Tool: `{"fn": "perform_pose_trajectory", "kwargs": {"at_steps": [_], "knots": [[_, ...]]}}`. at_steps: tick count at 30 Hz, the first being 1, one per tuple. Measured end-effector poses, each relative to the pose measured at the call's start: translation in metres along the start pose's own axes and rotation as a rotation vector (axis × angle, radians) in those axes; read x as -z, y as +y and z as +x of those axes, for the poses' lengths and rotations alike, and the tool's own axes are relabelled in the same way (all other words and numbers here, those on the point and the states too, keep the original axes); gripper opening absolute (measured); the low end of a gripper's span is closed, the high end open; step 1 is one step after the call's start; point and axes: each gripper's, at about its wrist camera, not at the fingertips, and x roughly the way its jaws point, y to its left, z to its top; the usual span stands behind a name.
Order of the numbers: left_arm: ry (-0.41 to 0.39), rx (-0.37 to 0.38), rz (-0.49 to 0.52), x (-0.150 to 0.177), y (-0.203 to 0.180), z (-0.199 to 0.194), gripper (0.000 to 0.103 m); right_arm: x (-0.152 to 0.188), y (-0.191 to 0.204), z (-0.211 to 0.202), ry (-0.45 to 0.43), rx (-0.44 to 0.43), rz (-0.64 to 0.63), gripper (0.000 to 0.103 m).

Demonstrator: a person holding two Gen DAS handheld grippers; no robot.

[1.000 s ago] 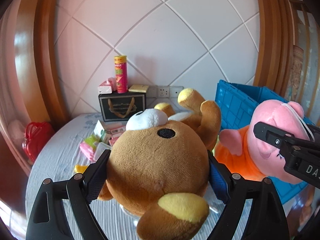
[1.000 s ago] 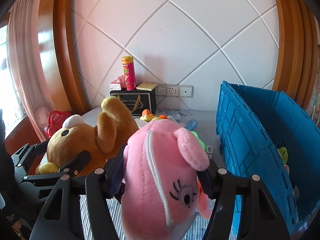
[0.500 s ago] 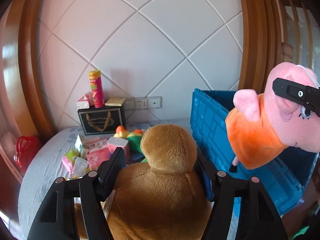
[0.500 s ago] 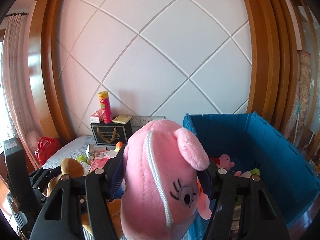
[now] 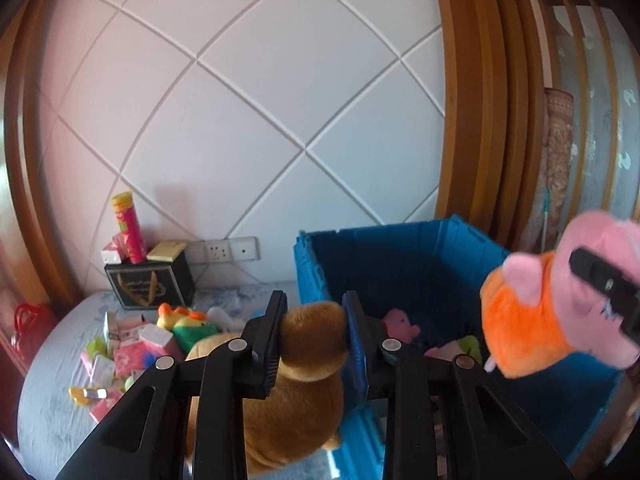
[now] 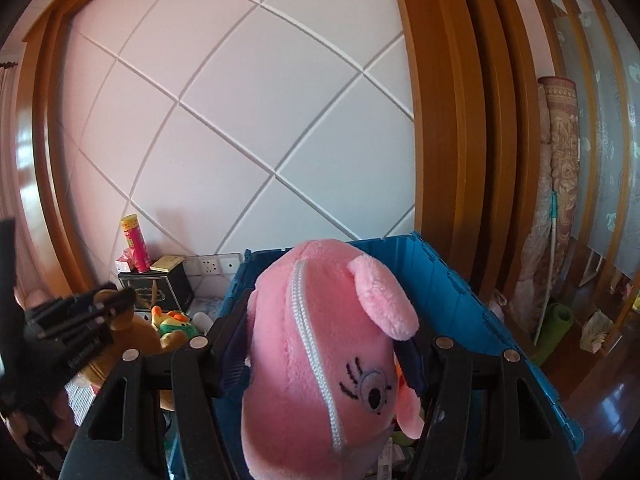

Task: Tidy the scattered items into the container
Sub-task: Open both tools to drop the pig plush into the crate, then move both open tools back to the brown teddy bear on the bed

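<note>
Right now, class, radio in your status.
Left tool shut on brown bear. Right tool shut on pink pig, above blue crate. Nothing blocking.

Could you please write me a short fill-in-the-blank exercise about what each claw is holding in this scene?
1. The left claw is shut on a plush bear whose fur is ____.
2. The right claw grips a soft pink pig toy wearing an ____ dress.
3. Both toys are held at a plastic crate coloured ____.
4. The tall pink snack tube stands on a ____ box.

Missing words: brown; orange; blue; black
</note>
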Motion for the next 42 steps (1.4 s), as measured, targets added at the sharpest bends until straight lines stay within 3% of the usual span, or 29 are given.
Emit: {"fn": "perform_pose_trajectory", "kwargs": {"at_steps": [4, 6, 9, 11, 13, 14, 19, 21, 24, 33, 42], "knots": [[-0.077, 0.018, 0.046, -0.045, -0.043, -0.023, 0.001, 0.003, -0.038, -0.002, 0.019, -0.001, 0.04, 0.062], [-0.051, 0.049, 0.059, -0.058, -0.072, -0.016, 0.001, 0.003, -0.052, -0.005, 0.032, 0.001, 0.051, 0.062], [0.023, 0.068, 0.09, -0.049, -0.108, 0.002, 0.003, 0.008, -0.067, -0.004, 0.071, 0.004, 0.051, 0.062], [0.059, 0.079, 0.11, -0.033, -0.121, 0.011, 0.018, 0.014, -0.075, 0.0, 0.095, 0.0, 0.052, 0.062], [0.086, 0.067, 0.12, -0.018, -0.127, 0.019, 0.072, 0.02, -0.081, 0.005, 0.122, 0.0, 0.057, 0.062], [0.082, 0.051, 0.117, -0.011, -0.126, 0.02, 0.078, 0.023, -0.083, 0.009, 0.138, 0.001, 0.058, 0.064], [0.129, 0.035, 0.071, 0.007, -0.112, 0.029, 0.079, 0.024, -0.083, 0.01, 0.139, -0.001, 0.065, 0.069], [0.141, 0.025, 0.066, 0.012, -0.106, 0.03, 0.081, 0.021, -0.08, 0.008, 0.128, 0.002, 0.065, 0.088], [0.153, 0.04, 0.059, 0.018, -0.098, 0.027, 0.082, 0.02, -0.072, 0.006, 0.124, 0.017, 0.055, 0.103], [0.157, 0.054, 0.023, 0.031, -0.054, 0.02, 0.089, 0.024, -0.036, 0.004, 0.13, 0.047, 0.027, 0.103], [0.172, 0.041, -0.014, 0.052, 0.024, 0.011, 0.089, 0.035, 0.04, 0.002, 0.122, 0.021, -0.009, 0.103]]}}
